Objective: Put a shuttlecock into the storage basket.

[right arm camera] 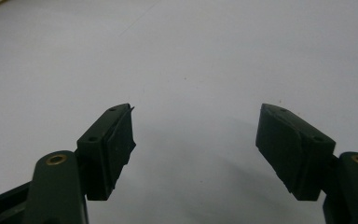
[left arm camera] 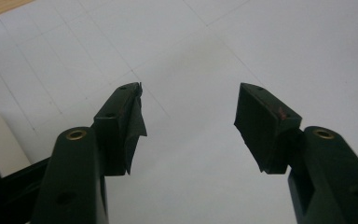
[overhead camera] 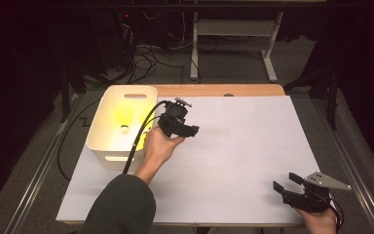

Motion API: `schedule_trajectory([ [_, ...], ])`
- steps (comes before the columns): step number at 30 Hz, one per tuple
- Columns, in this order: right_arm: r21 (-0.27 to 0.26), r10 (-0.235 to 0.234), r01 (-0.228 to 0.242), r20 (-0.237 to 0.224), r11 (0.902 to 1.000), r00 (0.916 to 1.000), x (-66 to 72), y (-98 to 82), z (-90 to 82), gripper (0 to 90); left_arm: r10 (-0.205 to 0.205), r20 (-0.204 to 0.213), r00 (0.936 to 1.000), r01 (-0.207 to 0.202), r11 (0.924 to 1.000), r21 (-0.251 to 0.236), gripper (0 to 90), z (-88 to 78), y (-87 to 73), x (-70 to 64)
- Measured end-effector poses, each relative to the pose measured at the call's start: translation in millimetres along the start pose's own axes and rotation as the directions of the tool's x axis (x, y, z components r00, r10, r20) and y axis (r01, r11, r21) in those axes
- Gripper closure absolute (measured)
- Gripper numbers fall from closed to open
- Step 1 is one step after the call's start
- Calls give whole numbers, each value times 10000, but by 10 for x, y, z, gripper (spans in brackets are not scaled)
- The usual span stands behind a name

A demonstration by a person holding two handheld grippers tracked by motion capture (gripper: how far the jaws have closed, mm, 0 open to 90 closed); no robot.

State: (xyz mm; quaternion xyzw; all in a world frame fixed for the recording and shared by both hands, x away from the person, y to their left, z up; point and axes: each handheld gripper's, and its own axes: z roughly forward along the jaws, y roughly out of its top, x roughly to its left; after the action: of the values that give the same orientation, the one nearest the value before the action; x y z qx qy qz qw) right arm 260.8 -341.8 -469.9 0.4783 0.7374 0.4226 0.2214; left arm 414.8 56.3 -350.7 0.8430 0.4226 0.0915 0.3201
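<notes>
In the high view my left gripper (overhead camera: 194, 130) is held above the white table sheet (overhead camera: 253, 146), just right of a white bin (overhead camera: 108, 144), pointing right. Its own view has the left gripper (left arm camera: 189, 105) open, jaws wide apart with only white sheet between them. My right gripper (overhead camera: 285, 182) sits low at the table's front right corner, pointing left, a grey plate (overhead camera: 327, 180) on top. From its own camera the right gripper (right arm camera: 196, 123) is open too, nothing between the pads. A small pale round object (overhead camera: 124, 129) lies inside the bin.
The bin has cut-out handles and a yellow glow on its inner floor. A wooden table edge (overhead camera: 214, 90) runs along the back. Beyond it are cables (overhead camera: 146, 58) on the floor and a white table frame (overhead camera: 233, 34). A black cable (overhead camera: 139, 141) trails from the left gripper.
</notes>
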Motion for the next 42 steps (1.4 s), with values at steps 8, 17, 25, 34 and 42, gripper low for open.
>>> schedule_trajectory([
  [8, 9, 7, -7, 16, 10000, 10000, 4, 0, 0, 282, 29, 25, 10000, -29, 9999, 123, 423, 68, -39, -58],
  [17, 1, 8, -8, 8, 10000, 10000, 1, 0, 0, 282, -11, 72, 10000, 9, 9997, 262, 422, 147, -103, -88],
  [25, 13, 27, -27, 6, 10000, 10000, 3, 0, 0, 282, 33, 125, 9999, -37, 9995, 314, 422, 193, -162, -116],
  [34, 13, 26, -26, 12, 10000, 10000, 3, 0, 1, 282, 80, 229, 9997, -90, 9991, 421, 422, 234, -256, -151],
  [42, 16, 25, -25, 9, 10000, 10000, 3, 0, 1, 282, 84, 316, 9995, -101, 9985, 538, 423, 272, -353, -151],
])
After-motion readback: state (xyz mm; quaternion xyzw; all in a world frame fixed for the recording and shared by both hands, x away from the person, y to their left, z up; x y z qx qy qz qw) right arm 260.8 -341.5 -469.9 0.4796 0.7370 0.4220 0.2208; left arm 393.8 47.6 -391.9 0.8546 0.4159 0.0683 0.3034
